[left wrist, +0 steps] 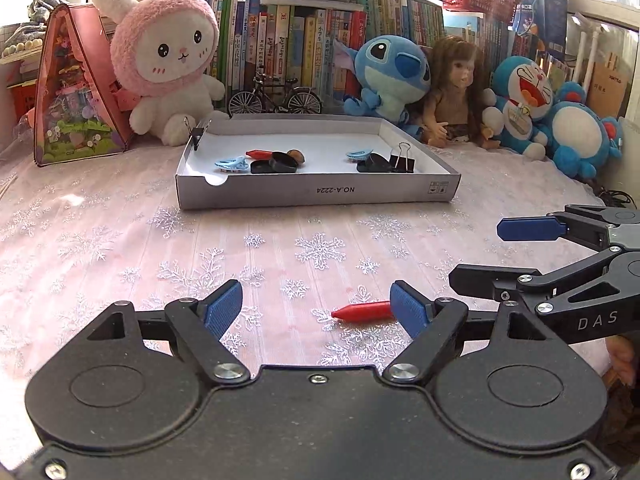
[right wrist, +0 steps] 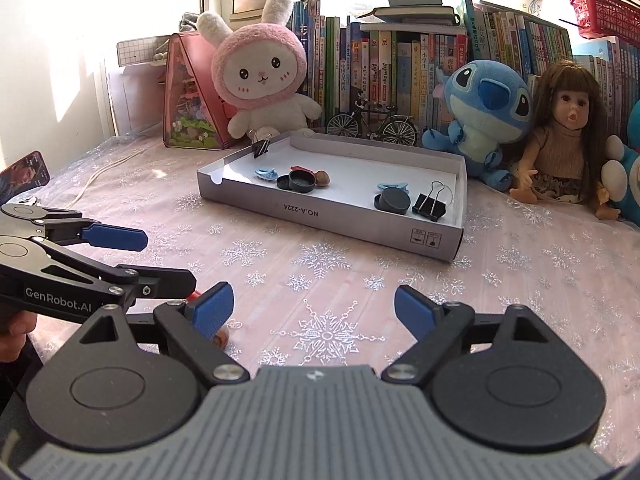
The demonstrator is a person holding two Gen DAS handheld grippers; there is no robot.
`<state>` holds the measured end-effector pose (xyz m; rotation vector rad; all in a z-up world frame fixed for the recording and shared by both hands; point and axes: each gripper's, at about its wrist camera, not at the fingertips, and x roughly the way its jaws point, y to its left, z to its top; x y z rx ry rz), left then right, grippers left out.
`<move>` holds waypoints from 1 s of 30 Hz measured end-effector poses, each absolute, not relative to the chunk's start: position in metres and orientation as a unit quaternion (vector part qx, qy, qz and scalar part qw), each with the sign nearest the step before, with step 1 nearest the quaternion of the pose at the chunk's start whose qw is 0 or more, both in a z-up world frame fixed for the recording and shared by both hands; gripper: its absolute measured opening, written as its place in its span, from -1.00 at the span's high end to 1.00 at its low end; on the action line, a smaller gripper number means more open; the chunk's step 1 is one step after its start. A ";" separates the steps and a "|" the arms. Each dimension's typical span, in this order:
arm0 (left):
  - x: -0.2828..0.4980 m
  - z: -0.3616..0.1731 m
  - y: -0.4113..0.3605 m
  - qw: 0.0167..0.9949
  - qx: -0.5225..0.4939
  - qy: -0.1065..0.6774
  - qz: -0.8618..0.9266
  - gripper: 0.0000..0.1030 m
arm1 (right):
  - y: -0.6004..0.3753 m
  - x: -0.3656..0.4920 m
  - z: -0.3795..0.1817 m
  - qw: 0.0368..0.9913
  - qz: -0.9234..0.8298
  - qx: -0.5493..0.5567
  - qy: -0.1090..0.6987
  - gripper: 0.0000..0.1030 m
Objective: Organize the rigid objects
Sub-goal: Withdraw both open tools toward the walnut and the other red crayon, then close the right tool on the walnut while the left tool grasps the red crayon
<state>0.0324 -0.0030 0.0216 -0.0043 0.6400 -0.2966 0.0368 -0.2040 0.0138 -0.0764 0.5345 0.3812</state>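
Note:
A shallow white cardboard tray (left wrist: 320, 194) (right wrist: 340, 224) lies on the pink snowflake cloth. It holds two blue hair clips (left wrist: 232, 163), black round lids (left wrist: 280, 163) (right wrist: 394, 202), a red piece (left wrist: 260, 154), a walnut (left wrist: 297, 156) and a black binder clip (left wrist: 402, 162) (right wrist: 430, 204); another binder clip (left wrist: 196, 134) grips its rim. A red crayon-like piece (left wrist: 362, 312) lies on the cloth against my left gripper's right pad. My left gripper (left wrist: 316, 308) is open and empty. My right gripper (right wrist: 314, 312) is open and empty, with a small brown thing (right wrist: 221, 338) partly hidden behind its left finger.
Plush toys, a doll (right wrist: 560, 136), a model bicycle (left wrist: 274, 98), a pink triangular house box (left wrist: 74, 92) and a row of books (left wrist: 320, 40) line the back. The right gripper shows at the right of the left wrist view (left wrist: 520, 256). A cable (right wrist: 100, 176) lies at left.

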 end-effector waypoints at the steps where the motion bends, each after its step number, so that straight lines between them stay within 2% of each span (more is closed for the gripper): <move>1: 0.031 0.020 -0.002 0.936 -0.006 0.319 -0.148 -0.40 | -0.204 0.033 0.012 0.944 0.192 -0.037 0.266 -0.77; 4: 0.030 0.017 0.001 0.928 -0.021 0.338 -0.155 -0.18 | -0.203 0.025 0.009 0.939 0.209 -0.041 0.270 -0.67; 7: 0.030 0.016 0.003 0.927 -0.029 0.340 -0.153 -0.11 | -0.193 0.015 0.005 0.930 0.242 -0.060 0.269 -0.54; 13: 0.033 0.014 0.004 0.929 -0.028 0.341 -0.144 -0.08 | -0.169 0.012 -0.004 0.920 0.266 -0.081 0.278 -0.15; 18: 0.031 0.013 0.007 0.930 -0.031 0.339 -0.139 -0.08 | -0.162 0.015 -0.005 0.922 0.259 -0.071 0.277 0.49; 24: 0.027 0.012 0.000 0.934 -0.032 0.330 -0.132 -0.08 | -0.171 0.016 -0.004 0.934 0.220 -0.059 0.275 0.60; 30: 0.023 0.008 -0.020 0.941 -0.040 0.317 -0.109 -0.20 | -0.185 0.013 -0.005 0.950 0.158 -0.062 0.263 0.60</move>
